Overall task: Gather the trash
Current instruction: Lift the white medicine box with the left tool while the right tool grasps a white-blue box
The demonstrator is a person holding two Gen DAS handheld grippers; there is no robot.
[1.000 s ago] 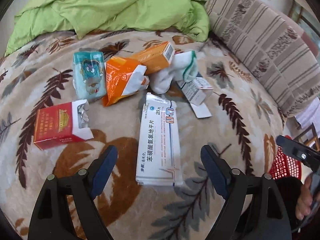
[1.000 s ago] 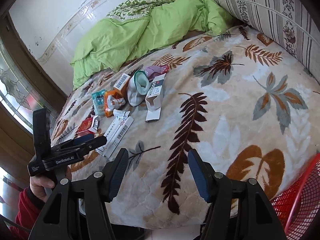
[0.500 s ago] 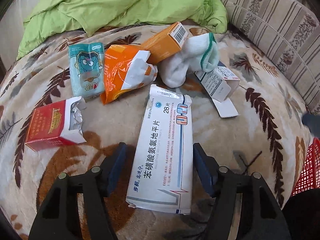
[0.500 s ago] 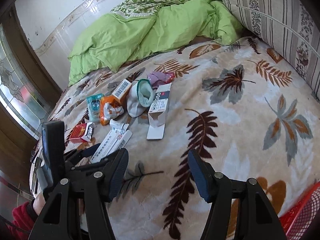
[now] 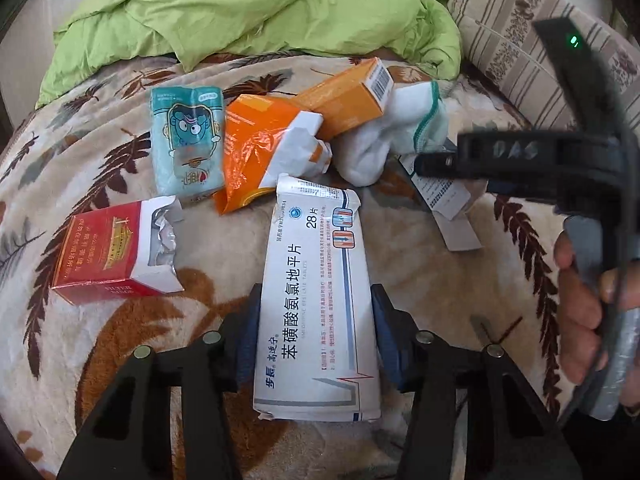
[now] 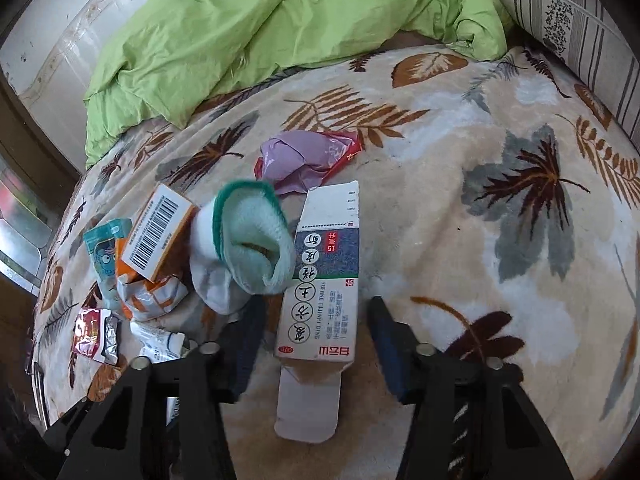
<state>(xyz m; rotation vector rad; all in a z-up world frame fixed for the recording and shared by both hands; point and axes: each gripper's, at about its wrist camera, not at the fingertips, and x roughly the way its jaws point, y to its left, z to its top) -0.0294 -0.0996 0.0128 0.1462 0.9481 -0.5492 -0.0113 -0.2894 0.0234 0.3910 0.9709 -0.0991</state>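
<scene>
Trash lies on a leaf-patterned blanket point(image 5: 100, 360). My left gripper point(image 5: 314, 340) is shut on a long white medicine box point(image 5: 316, 300), its blue pads point(image 5: 250, 332) pressing both long sides. Beyond it lie a red cigarette pack point(image 5: 116, 252), a teal cartoon packet point(image 5: 186, 140), an orange bag point(image 5: 260, 152), an orange box point(image 5: 352, 96) and a white sock point(image 5: 392, 136). My right gripper point(image 6: 316, 336) is open around a blue-and-white medicine box point(image 6: 322, 296) with an open flap, fingers apart from its sides. The sock point(image 6: 248, 256) touches that box. A purple wrapper point(image 6: 308, 160) lies behind.
A green quilt point(image 5: 240, 12) is bunched at the back of the bed. A striped cushion point(image 5: 520, 52) stands at the right. The right gripper body and the hand point(image 5: 588, 292) holding it fill the right of the left wrist view.
My left gripper moved forward and closed on the white medicine box. My right gripper moved in from the bed's edge to straddle the blue-and-white box.
</scene>
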